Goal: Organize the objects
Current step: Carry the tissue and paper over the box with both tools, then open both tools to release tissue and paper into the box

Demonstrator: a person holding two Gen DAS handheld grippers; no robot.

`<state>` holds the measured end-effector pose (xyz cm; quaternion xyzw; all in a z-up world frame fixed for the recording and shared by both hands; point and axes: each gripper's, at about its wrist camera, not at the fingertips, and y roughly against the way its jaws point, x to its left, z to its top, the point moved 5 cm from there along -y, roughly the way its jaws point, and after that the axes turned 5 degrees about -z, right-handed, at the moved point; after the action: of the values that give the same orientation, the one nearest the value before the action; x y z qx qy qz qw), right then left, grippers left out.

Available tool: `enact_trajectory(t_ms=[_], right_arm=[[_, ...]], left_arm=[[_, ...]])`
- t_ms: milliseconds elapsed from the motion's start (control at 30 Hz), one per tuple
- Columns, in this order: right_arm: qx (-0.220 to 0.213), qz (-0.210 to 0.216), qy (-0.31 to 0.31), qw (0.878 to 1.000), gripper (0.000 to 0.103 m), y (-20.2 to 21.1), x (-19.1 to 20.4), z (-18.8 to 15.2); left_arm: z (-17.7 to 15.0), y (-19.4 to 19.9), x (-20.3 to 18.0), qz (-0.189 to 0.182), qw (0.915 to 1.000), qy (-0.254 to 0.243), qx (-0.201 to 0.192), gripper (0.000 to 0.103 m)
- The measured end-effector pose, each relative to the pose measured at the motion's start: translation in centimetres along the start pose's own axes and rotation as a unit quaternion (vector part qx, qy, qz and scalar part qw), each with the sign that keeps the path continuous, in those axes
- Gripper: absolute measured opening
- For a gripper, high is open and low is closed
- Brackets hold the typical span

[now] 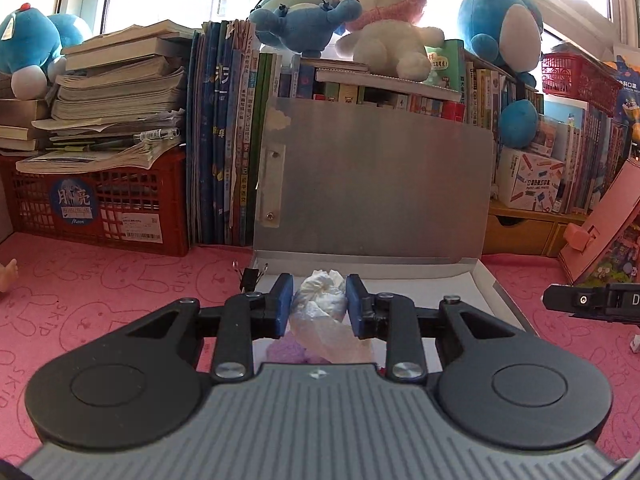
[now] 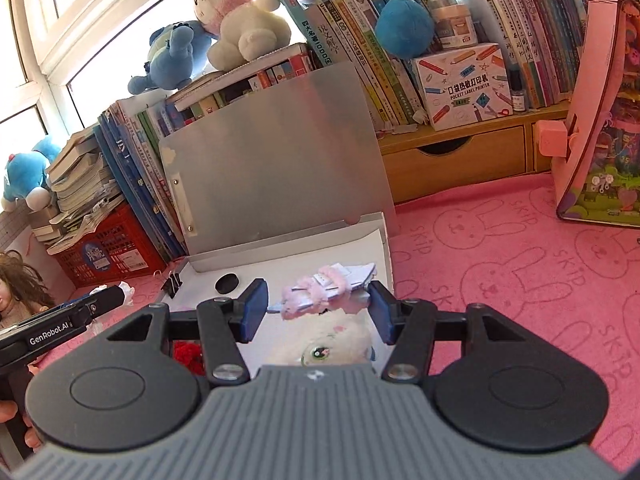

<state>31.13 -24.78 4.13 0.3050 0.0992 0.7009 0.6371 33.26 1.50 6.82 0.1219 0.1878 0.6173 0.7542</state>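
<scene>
The left gripper [image 1: 319, 305] has its blue pads [image 1: 283, 300] closed against a small white plastic bag [image 1: 322, 300], which sits between them and hangs a little toward the camera; beyond the jaws stands the open file box [image 1: 482, 280] with its grey lid [image 1: 380, 184] upright against the books [image 1: 224, 132]; just to the left of the left jaw a black binder clip [image 1: 250, 276] is on the box edge; under the jaws, close to the camera, something purple [image 1: 286, 350] is partly hidden.

The right gripper [image 2: 318, 304] has its jaws partly spread and pinching a pink fluffy item with white and bluish strips [image 2: 328, 286], which lies across from one pad to the other; below the jaws a white plush toy [image 2: 324, 350] is inside the box [image 2: 386, 240]; ahead and left of the jaws a black round object [image 2: 227, 282] lies on the white floor of the box; to the left of the jaws is something red [image 2: 186, 354], partly hidden; to the right of the jaws is the pink mat [image 2: 520, 264]; far left the other gripper [image 2: 60, 322] is seen.
</scene>
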Motion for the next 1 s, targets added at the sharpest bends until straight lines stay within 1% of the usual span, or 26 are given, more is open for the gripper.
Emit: enact_trajectory(t_ms=[133, 267, 400, 567, 633, 700, 733, 767, 867, 1000], right_arm=[[0.013, -0.008, -0.005, 1.000, 0.059, -2.6, -0.1, 0.7], [0.031, -0.015, -0.011, 0.999, 0.059, -5.0, -0.3, 0.8], [0.041, -0.024, -0.008, 0.999, 0.059, -6.8, -0.3, 0.6], [0.051, -0.030, -0.007, 0.998, 0.061, -8.2, -0.5, 0.0], [0.048, -0.032, -0.006, 0.998, 0.071, -8.1, -0.5, -0.2], [0.045, -0.023, -0.005, 0.999, 0.077, -7.7, -0.6, -0.2], [0.043, -0.020, -0.004, 0.999, 0.078, -7.4, -0.6, -0.1], [0.040, -0.020, -0.004, 0.999, 0.081, -7.1, -0.6, 0.0], [0.034, -0.019, -0.009, 0.999, 0.083, -6.1, -0.7, 0.1], [0.026, -0.014, -0.004, 1.000, 0.084, -4.3, -0.5, 0.1]], left_arm=[[0.7, -3.1, 0.5, 0.001, 0.9999, 0.009, 0.012, 0.034], [0.4, -5.7, 1.2, 0.008, 0.9995, 0.009, 0.031, 0.034], [-0.3, -7.4, 1.6, 0.010, 0.9988, 0.010, 0.047, 0.034], [-1.1, -8.4, 1.8, 0.013, 0.9982, 0.005, 0.059, 0.034], [-1.2, -8.2, 1.7, 0.018, 0.9986, -0.004, 0.050, 0.036], [-1.1, -7.8, 1.7, 0.015, 0.9989, -0.005, 0.045, 0.044], [-1.1, -7.6, 1.7, 0.013, 0.9990, -0.003, 0.043, 0.056], [-1.0, -7.3, 1.7, 0.014, 0.9991, -0.002, 0.039, 0.063], [-0.9, -6.5, 1.4, 0.017, 0.9992, -0.004, 0.035, 0.068], [-1.0, -4.6, 1.0, 0.007, 0.9994, -0.003, 0.035, 0.073]])
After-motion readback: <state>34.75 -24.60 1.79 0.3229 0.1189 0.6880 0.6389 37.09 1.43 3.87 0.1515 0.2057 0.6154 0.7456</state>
